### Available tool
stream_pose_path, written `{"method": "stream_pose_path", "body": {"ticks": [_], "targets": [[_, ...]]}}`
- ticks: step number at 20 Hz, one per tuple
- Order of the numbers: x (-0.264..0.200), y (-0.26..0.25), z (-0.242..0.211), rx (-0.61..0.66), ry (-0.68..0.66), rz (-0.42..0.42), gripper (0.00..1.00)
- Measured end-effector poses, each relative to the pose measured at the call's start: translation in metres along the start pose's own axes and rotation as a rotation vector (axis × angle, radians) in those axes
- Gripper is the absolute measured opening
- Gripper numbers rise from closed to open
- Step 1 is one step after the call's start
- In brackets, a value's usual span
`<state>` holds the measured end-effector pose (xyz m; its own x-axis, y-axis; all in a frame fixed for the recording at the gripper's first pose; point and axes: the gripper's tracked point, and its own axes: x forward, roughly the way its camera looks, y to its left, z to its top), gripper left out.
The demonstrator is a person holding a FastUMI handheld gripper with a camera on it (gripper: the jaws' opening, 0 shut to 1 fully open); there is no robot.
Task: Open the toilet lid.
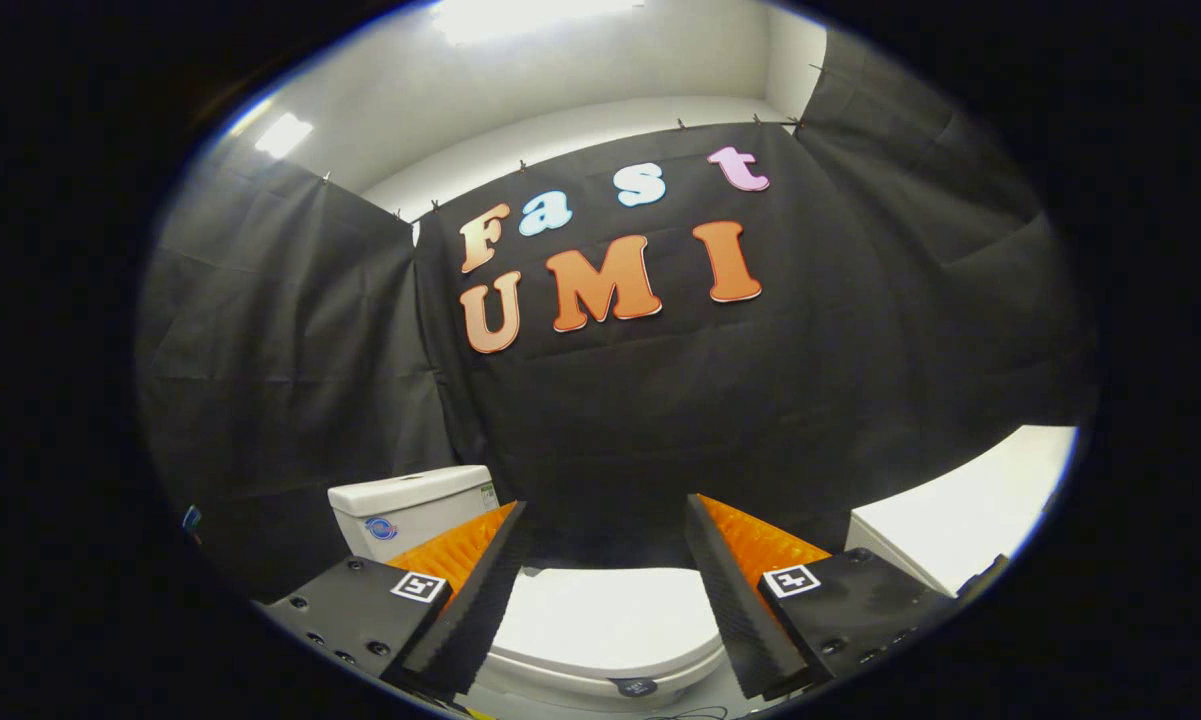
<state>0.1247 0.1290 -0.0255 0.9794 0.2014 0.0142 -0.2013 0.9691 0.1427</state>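
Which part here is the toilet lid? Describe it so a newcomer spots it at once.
Start at the black cloth wall and drop to the white ceramic toilet tank at its foot. Ahead of the tank lies the closed, flat, rounded white toilet lid, seen between the open tongs. Unlike the boxy tank, it is low and oval.

The gripper (pixel 605 540) is a two-finger tool whose fingers stand apart with open space between them. Each finger (pixel 470 600) is a long wedge that narrows toward its far tip, and its inner face is ribbed with fine ridges. Behind each finger sits a flat, matte black mounting block (pixel 355 605) with several small round screw heads along its near edge. Each block carries a small square white tag with a black pattern (pixel 418 586), one on the left and one on the right.
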Motion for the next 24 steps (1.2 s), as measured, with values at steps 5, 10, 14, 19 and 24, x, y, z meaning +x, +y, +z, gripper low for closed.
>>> {"method": "stream_pose_path", "body": {"ticks": [5, 10, 14, 19, 24], "targets": [[0.038, -0.007, -0.096, 0.312, 0.155, -0.028, 0.98], [0.039, -0.034, -0.214, 0.617, 0.395, -0.141, 0.98], [0.023, -0.064, -0.289, 0.798, 0.476, -0.259, 0.98], [0.011, -0.073, -0.362, 1.066, 0.577, -0.364, 0.99], [0.016, -0.061, -0.363, 1.142, 0.58, -0.317, 0.89]]}}
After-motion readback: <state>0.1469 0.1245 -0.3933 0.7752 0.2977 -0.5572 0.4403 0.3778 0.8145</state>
